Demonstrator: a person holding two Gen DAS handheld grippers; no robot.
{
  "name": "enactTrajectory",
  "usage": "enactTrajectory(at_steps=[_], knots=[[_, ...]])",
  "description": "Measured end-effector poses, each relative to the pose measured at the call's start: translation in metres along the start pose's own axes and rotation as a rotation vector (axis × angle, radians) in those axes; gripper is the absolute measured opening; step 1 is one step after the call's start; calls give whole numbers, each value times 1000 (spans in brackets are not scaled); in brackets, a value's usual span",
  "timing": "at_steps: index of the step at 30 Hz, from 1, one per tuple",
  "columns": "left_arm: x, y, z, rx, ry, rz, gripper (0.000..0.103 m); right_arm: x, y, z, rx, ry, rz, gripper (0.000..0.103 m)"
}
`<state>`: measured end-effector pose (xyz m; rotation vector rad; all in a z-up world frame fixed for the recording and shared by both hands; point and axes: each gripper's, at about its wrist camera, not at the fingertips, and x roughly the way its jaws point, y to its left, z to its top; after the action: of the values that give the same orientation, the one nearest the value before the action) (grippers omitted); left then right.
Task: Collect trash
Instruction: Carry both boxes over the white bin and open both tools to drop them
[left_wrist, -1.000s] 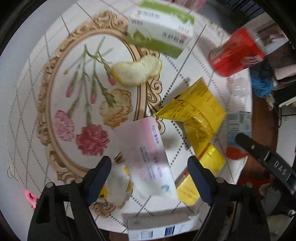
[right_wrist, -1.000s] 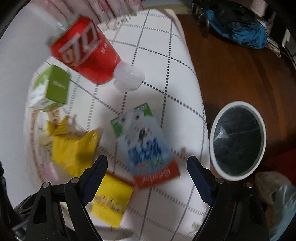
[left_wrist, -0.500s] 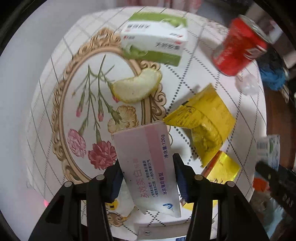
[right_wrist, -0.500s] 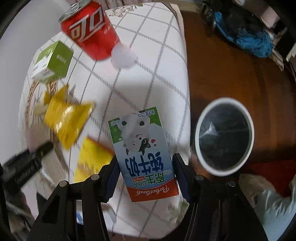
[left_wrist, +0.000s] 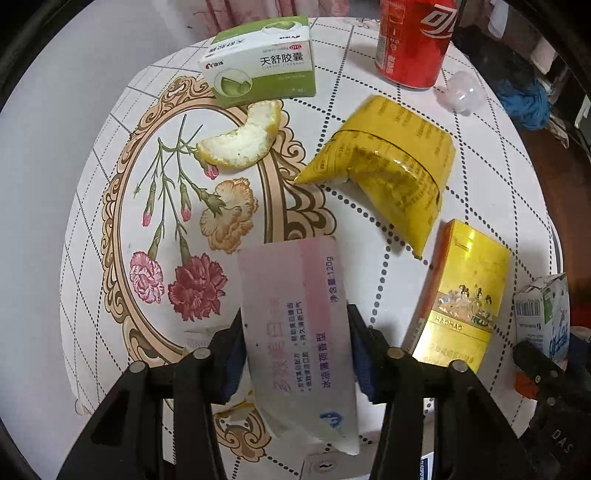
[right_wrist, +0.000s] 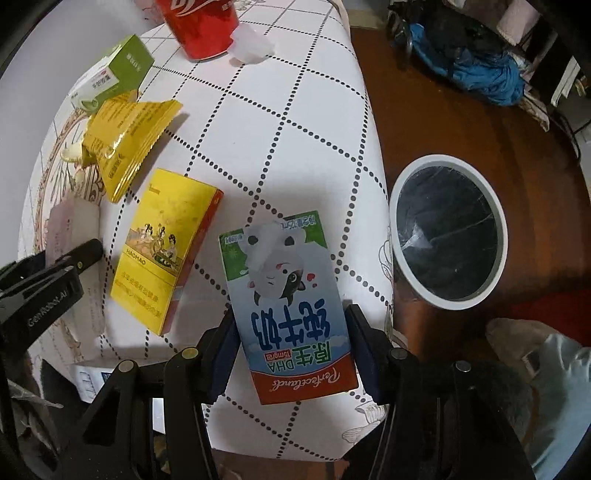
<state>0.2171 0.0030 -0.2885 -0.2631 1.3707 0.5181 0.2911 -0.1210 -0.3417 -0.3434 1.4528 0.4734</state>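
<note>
1. Fingers of the left gripper (left_wrist: 295, 350) are clenched on a pale pink toothpaste box (left_wrist: 301, 332), gripping its near half while the far end juts out over the floral bench (left_wrist: 92, 122).
2. Fingers of the right gripper (right_wrist: 291, 350) are clamped on a milk carton (right_wrist: 286, 310) by its two side faces, above the right edge of the bench and to the left of the white bin (right_wrist: 447, 230) on the floor.
3. Toothpaste box risk: the cardboard looks thin and probably empty, so a hard squeeze may crush it and let it slip or twist out. The near corner already looks bent.
4. Milk carton risk: the faces are smooth and the grip sits on the near end, so a quick swing towards the bin may let it pivot and drop onto the floor short of the rim.
5. Bin risk: its mouth looks modest and a dark liner sags inside. A release made too far left would probably strike the rim or the bench edge.
6. Crowding risk: the left gripper is near the yellow cigarette pack (left_wrist: 458, 295), and the crumpled yellow wrapper (left_wrist: 388, 173) lies beyond. A sideways sweep could knock either off.
7. Still to collect on the bench: the pomelo peel (left_wrist: 240, 140), the green medicine box (left_wrist: 262, 74) and the red cola can (left_wrist: 413, 40), which may roll if clipped.
</note>
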Motion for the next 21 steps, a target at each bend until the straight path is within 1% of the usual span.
enactTrajectory(at_steps=[2,4,5,6,8,9,10,12,13,14,15,17,19,20,21], knots=[[-5,-5,-6,-1,-15,7,45,0,7,-4,-28,-14,-21,58],[-1,-11,-17,6,-36,29,44,-4,17,-10,-46,-31,-37,58],[-3,-12,-20,5,-46,39,44,-5,20,-12,-52,-42,-44,55],[0,-3,-15,2,-57,47,44,-7,23,-17,-62,-58,-49,55],[-12,-10,-18,-6,-82,63,44,-11,21,-22,-62,-75,-33,54],[-23,-13,-22,-6,-108,81,44,-13,19,-24,-53,-81,-8,53],[-24,-14,-13,-5,-129,94,44,-18,7,-23,-45,-82,11,53],[-45,-21,-16,-8,-167,101,44,-29,-8,-23,-28,-94,52,53],[-46,-26,-9,-5,-185,103,44,-34,-16,-21,-23,-109,60,53],[-57,-31,-10,-1,-204,104,44,-37,-29,-15,-16,-125,68,53],[-60,-30,-4,5,-219,101,44,-47,-40,-15,0,-150,80,53],[-79,-43,3,22,-261,86,44,-63,-58,-13,30,-183,95,53],[-84,-51,24,47,-296,61,44,-81,-94,-7,75,-224,97,53],[-91,-61,27,62,-311,48,44,-92,-111,-9,105,-246,93,53],[-94,-68,34,79,-324,34,44,-93,-138,-1,130,-260,91,53]])
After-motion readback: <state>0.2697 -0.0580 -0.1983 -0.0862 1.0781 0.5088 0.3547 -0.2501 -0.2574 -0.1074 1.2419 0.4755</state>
